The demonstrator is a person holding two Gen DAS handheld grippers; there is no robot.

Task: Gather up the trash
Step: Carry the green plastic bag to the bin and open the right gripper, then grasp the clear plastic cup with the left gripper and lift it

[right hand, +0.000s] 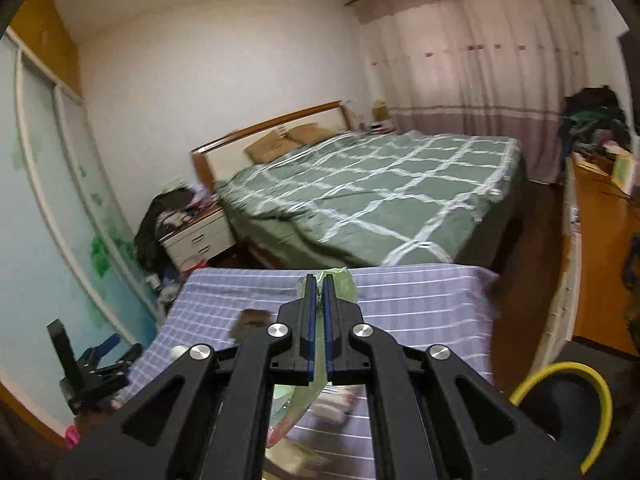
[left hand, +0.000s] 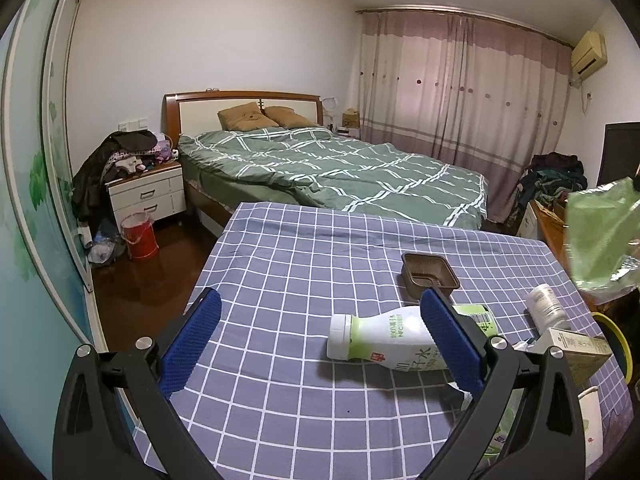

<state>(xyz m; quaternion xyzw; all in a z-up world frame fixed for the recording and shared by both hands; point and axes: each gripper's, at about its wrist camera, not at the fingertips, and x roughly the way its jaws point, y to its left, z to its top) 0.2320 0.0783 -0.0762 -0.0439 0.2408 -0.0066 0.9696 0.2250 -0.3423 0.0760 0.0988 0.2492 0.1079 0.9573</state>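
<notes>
My left gripper (left hand: 320, 306) stands open low over the blue checked tablecloth (left hand: 280, 264), with nothing between its fingers. Just past its right finger a white and green bottle (left hand: 380, 338) lies on its side. Beyond that bottle sits a brown plastic tray (left hand: 430, 270). At the right are a second white bottle (left hand: 546, 304) and a small carton (left hand: 580, 350). My right gripper (right hand: 318, 282) is shut on a thin green wrapper (right hand: 344, 284). It holds the wrapper (left hand: 600, 232) in the air above the table's right side.
A dark bin with a yellow rim (right hand: 600, 396) stands to the right of the table, and its rim (left hand: 622, 340) also shows in the left wrist view. Behind the table are a bed with a green quilt (left hand: 340, 168), a nightstand (left hand: 148, 192) and a red bucket (left hand: 138, 236).
</notes>
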